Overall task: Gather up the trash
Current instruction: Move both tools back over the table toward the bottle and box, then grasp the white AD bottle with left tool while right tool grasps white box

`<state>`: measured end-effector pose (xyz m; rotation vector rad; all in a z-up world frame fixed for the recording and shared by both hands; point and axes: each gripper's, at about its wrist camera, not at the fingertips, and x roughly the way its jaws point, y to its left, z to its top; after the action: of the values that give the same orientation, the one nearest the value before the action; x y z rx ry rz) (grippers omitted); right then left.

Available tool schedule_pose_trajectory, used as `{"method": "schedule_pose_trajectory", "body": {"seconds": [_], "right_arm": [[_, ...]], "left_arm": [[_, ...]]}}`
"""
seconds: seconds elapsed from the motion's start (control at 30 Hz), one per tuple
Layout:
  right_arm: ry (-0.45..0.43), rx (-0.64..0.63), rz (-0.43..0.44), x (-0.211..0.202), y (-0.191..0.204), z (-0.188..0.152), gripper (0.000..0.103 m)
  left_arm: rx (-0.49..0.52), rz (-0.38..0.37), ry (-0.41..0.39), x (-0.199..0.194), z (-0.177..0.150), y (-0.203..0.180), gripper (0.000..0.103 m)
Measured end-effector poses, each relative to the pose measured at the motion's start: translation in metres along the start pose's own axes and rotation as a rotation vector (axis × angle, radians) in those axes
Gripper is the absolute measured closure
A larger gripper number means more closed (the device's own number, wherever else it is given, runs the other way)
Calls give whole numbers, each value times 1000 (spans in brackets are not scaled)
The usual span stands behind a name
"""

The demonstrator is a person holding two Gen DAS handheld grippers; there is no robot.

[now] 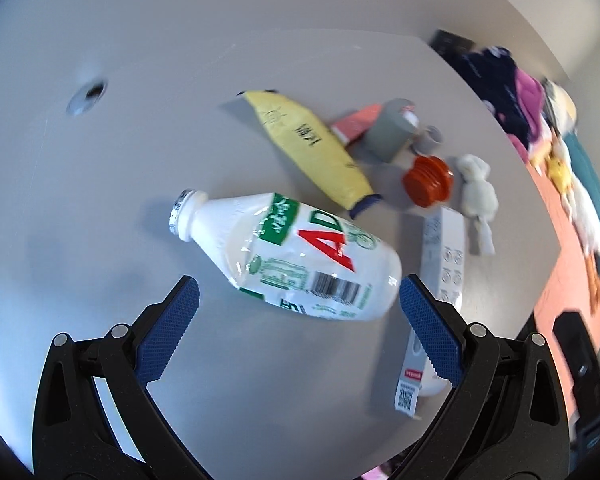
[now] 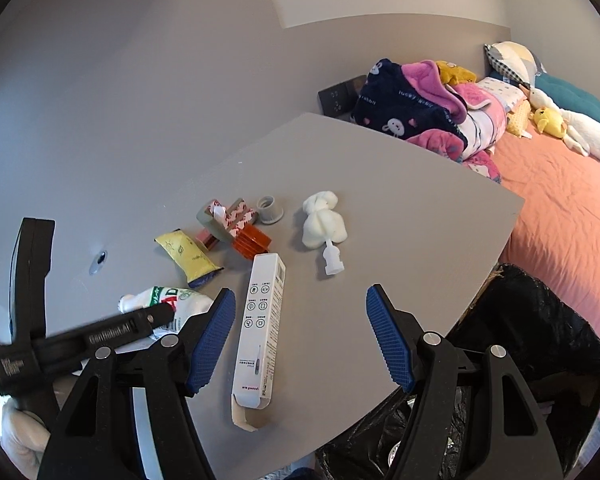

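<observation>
A white plastic bottle (image 1: 291, 256) with green and red label lies on its side on the grey table (image 1: 139, 160). My left gripper (image 1: 297, 304) is open, its blue pads either side of the bottle's base end, just short of it. The bottle (image 2: 167, 302) also shows in the right wrist view, partly behind the left gripper. My right gripper (image 2: 300, 340) is open and empty above the table, right of a long white carton (image 2: 259, 332). A yellow wrapper (image 1: 312, 148), orange cap (image 1: 428, 180), white tissue wad (image 2: 324, 220) and grey tape roll (image 1: 388, 130) lie beyond.
A black trash bag (image 2: 520, 344) stands open off the table's right edge. A bed (image 2: 560, 216) with blankets and plush toys lies beyond it. A grey wall (image 2: 139, 80) runs along the table's far side. A small grey cap (image 2: 269, 208) sits near the tape.
</observation>
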<state>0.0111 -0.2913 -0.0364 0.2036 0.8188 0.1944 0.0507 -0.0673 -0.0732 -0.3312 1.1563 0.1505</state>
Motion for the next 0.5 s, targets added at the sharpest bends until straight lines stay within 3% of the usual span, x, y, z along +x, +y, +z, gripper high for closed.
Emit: {"method": "schedule_pose_trajectory", "body": {"seconds": [0.5], "right_arm": [[83,-35,15,45,19,-3,34]], "left_arm": [[-132,10,92,35,23,10,7]]}}
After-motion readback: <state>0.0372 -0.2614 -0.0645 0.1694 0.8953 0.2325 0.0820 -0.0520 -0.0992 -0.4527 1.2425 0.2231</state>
